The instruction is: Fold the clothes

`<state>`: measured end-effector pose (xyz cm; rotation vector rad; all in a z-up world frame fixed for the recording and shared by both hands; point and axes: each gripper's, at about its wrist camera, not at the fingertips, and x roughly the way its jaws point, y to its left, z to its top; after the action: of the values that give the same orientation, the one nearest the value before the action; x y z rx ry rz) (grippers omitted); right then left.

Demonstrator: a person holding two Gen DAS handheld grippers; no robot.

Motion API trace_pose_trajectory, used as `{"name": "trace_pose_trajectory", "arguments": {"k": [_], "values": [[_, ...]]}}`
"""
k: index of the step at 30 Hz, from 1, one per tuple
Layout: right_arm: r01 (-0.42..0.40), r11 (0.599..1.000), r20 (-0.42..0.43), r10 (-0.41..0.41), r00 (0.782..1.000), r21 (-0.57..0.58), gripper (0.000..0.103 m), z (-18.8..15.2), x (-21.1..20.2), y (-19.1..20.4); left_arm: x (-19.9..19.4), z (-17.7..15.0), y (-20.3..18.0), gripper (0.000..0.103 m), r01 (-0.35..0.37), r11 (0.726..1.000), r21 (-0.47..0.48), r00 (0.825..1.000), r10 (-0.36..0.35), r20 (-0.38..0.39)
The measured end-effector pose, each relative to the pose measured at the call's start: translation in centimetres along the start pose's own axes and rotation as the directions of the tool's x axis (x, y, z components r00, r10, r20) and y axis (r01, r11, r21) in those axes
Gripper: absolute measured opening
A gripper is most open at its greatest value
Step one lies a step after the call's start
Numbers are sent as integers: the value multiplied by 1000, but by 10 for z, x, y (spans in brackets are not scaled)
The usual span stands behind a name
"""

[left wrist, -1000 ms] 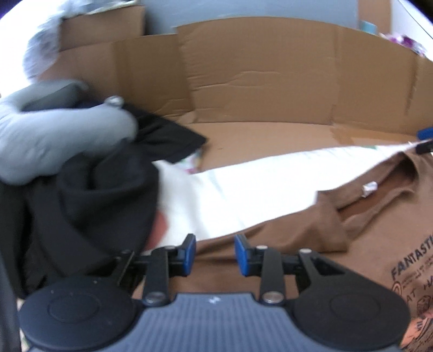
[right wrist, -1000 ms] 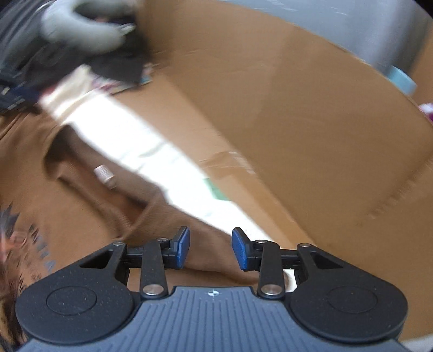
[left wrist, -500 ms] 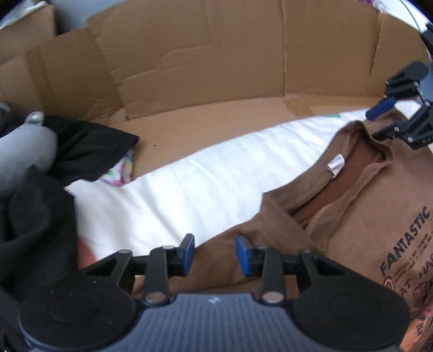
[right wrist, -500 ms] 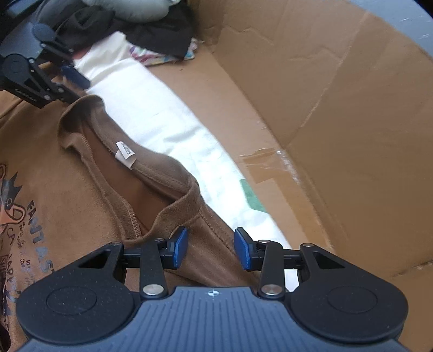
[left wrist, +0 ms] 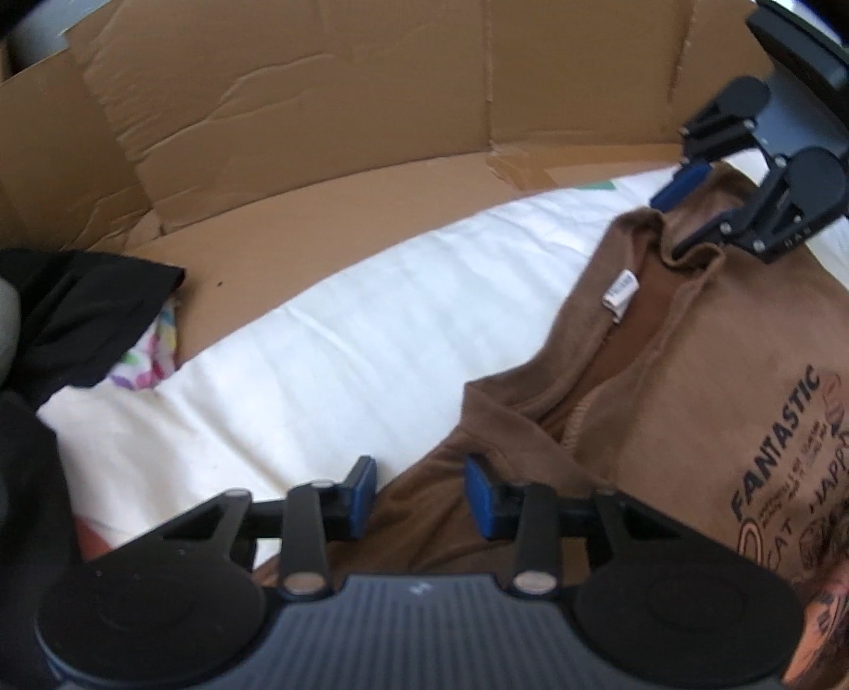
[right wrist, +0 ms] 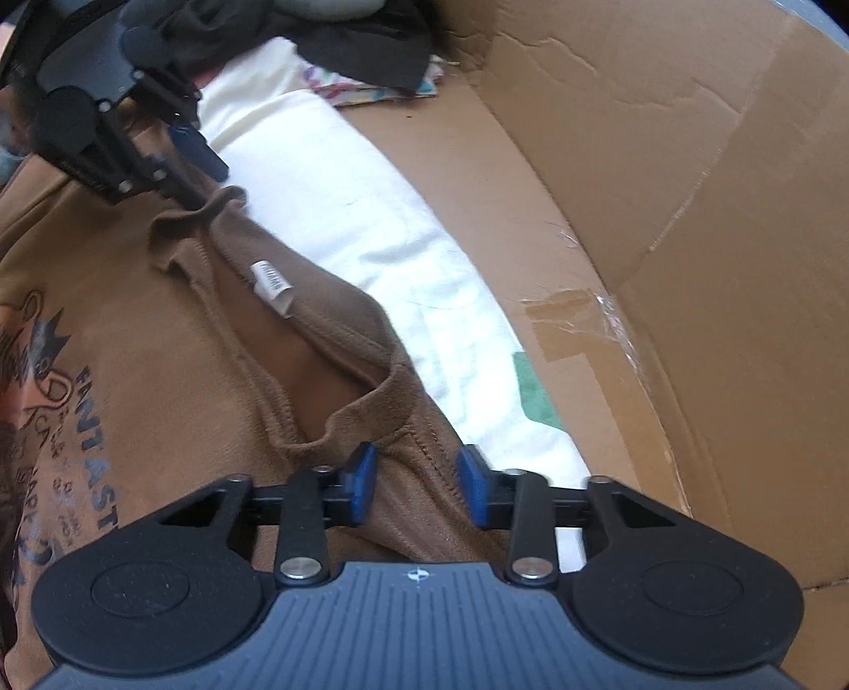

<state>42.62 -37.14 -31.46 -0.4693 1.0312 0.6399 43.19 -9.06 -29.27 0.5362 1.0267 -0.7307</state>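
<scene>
A brown T-shirt (left wrist: 732,339) with a "FANTASTIC" print lies face up on a white sheet (left wrist: 329,361), its collar and white label toward the cardboard wall. It also shows in the right wrist view (right wrist: 159,329). My left gripper (left wrist: 419,496) is open, its jaws astride the shirt's shoulder edge on one side of the collar. My right gripper (right wrist: 416,488) is open over the shoulder on the other side of the collar. Each gripper shows in the other's view: the right one (left wrist: 684,212) and the left one (right wrist: 196,164).
Brown cardboard walls (left wrist: 371,95) and a cardboard floor (right wrist: 530,223) ring the sheet. A pile of black clothes (left wrist: 79,308) and a colourful patterned cloth (left wrist: 148,361) lie at the sheet's far end, also in the right wrist view (right wrist: 371,48).
Both grippers have swung in from the sides and come down onto the shirt's two shoulders beside the collar. Both stay open.
</scene>
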Motion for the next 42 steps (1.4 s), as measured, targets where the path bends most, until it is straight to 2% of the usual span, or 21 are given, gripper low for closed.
{"name": "trace_pose_trajectory", "arguments": {"k": [2,5,11,14,17,19,21,22,25,27,28,29,35,42], "values": [[19,1000,3,-19,1000,-11,5,0,-2,1,0,2,-3,16,14,1000,28,1000,-14,-8],[46,999,20,-45,999,-11,4,1,-9,1,-5,4,1,6,-4,1000,8,1000,3,21],[124,992,65,-125,990,28,2,7,-25,-1,-15,8,11,4,-47,998,-51,995,51,87],[186,977,67,-194,979,108,1,11,-23,-9,-20,10,16,3,-67,994,-81,990,77,119],[202,962,32,-211,977,184,1,13,-9,-16,-14,14,25,3,-64,984,-165,988,86,129],[227,952,-2,-232,973,205,2,14,3,-15,-2,17,22,3,-86,982,-166,990,103,98],[254,939,-31,-254,967,230,5,16,12,-14,8,19,19,5,-110,980,-168,990,124,71],[253,935,-30,-254,967,249,6,17,12,-15,11,20,18,9,-120,977,-178,989,134,64],[248,924,3,-260,966,292,26,18,-4,-20,11,22,19,12,-137,967,-213,987,152,54],[253,917,36,-277,960,308,41,18,-22,-22,3,22,22,28,-151,961,-230,984,168,55],[259,914,51,-288,956,314,42,17,-32,-23,-3,21,23,41,-163,958,-238,981,183,64],[262,911,59,-295,954,320,42,16,-41,-23,-11,19,25,48,-178,953,-245,976,202,77],[218,882,102,-284,953,418,42,-12,-99,-22,-49,4,24,47,-179,934,-308,967,224,119],[189,846,107,-277,955,499,44,-71,-161,19,-102,-12,-20,47,-151,916,-373,966,217,140]]}}
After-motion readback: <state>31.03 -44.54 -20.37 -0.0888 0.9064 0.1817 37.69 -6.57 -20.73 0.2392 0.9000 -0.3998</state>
